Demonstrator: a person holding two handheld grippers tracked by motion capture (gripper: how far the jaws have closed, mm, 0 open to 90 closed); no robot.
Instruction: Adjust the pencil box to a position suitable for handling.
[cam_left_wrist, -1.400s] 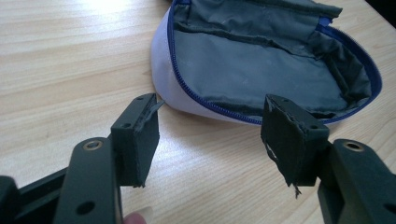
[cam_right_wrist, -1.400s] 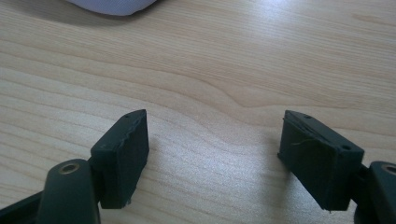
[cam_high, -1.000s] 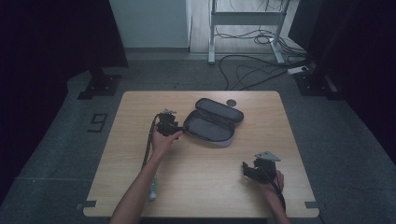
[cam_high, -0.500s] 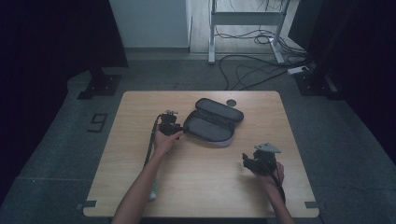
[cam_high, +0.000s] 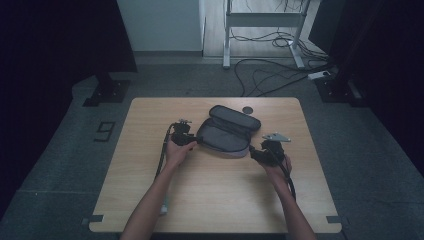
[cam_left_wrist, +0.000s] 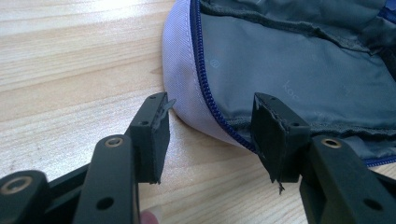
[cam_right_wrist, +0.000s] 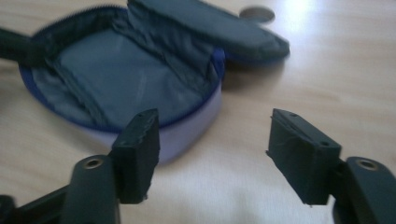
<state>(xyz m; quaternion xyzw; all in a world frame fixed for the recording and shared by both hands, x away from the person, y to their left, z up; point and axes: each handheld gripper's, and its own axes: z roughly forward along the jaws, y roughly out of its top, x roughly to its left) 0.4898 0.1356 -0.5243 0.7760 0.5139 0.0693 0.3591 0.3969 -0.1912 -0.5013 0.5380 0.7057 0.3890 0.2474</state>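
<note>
my left gripper (cam_left_wrist: 210, 126) has its jaws straddling the rim of the open grey fabric pouch with a blue zipper (cam_left_wrist: 289, 79); they have just been closing, with that rim between them, one pad inside on the lining and the other outside, neither clearly pressing. faint print on the lining starts "ko", and i cannot read the rest. my right gripper (cam_right_wrist: 212, 144) has also just been closing but stands apart on nothing, the pouch just beyond at eleven o'clock. from above, the pouch lies mid-way across the light wooden table (cam_high: 210, 200), lid flipped back. a small dark round disc (cam_high: 247, 109) sits at one o'clock from it.
</note>
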